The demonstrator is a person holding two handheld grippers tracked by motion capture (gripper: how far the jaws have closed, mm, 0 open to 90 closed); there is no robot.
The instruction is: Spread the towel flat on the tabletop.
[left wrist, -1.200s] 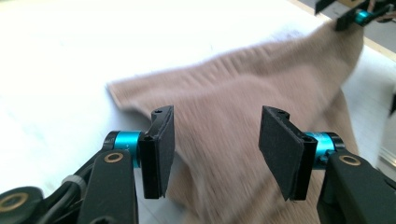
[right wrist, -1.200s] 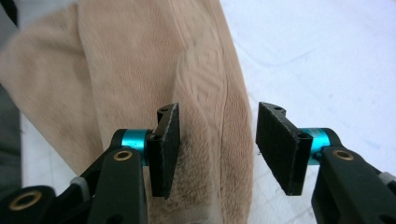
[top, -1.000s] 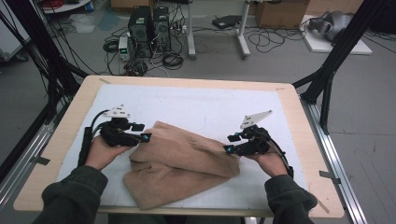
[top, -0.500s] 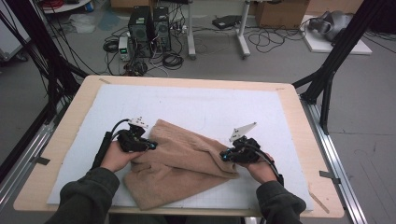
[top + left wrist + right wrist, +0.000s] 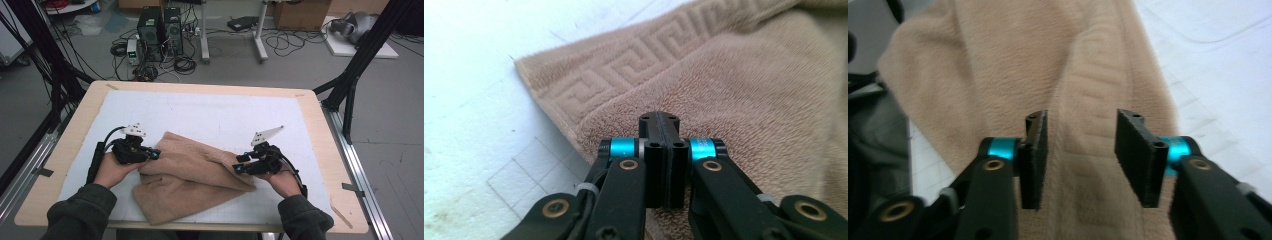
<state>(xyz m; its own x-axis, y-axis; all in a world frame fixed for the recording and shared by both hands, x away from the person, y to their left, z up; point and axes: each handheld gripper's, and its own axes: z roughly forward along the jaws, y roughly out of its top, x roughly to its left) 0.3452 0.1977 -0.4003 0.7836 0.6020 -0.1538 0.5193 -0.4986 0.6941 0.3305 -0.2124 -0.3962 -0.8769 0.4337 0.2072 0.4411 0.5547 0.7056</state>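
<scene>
A tan towel (image 5: 195, 175) lies crumpled and partly folded on the white mat (image 5: 215, 110), near the table's front edge. My left gripper (image 5: 156, 154) is at the towel's left edge. In the left gripper view its jaws (image 5: 659, 120) are pressed together over the towel (image 5: 734, 75), just inside its patterned border, with no cloth showing between them. My right gripper (image 5: 239, 167) is at the towel's right end. In the right gripper view it (image 5: 1080, 135) stands open, with a raised ridge of the towel (image 5: 998, 60) running between its fingers.
The mat sits in a wooden table frame (image 5: 65, 145). Bare mat stretches behind the towel and to both sides. Beyond the table are black rig struts (image 5: 350, 85), computer towers (image 5: 160, 25) and cables on the floor. A dark sleeve (image 5: 873, 130) shows at the left of the right gripper view.
Both hands have moved in toward the towel and nearer the front edge. The left gripper has since slid slightly back to the left. The towel's upper fold has shifted a little.
</scene>
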